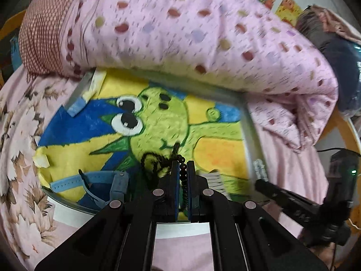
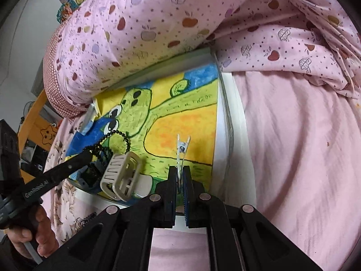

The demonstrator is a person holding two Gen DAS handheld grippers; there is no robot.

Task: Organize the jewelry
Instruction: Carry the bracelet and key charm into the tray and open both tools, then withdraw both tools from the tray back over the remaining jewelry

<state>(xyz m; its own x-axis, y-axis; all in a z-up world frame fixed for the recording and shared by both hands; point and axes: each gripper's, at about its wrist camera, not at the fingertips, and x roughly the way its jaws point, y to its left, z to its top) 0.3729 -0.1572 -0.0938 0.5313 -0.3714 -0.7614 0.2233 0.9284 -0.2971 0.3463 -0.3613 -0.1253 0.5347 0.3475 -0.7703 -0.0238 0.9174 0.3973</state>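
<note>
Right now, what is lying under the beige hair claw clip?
The beige hair claw clip rests on the frog painting, beside the dark bead string. The paint directly beneath it is covered.

Embossed lettering on the left gripper (image 2: 89,155), not clearly legible.

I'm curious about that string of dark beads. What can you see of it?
The bead string is made of small, round, glossy black beads. One end is pinched between the shut fingers of the left gripper; the rest lies in loose loops on the colourful frog painting, beside a beige hair claw and a blue watch.
</note>
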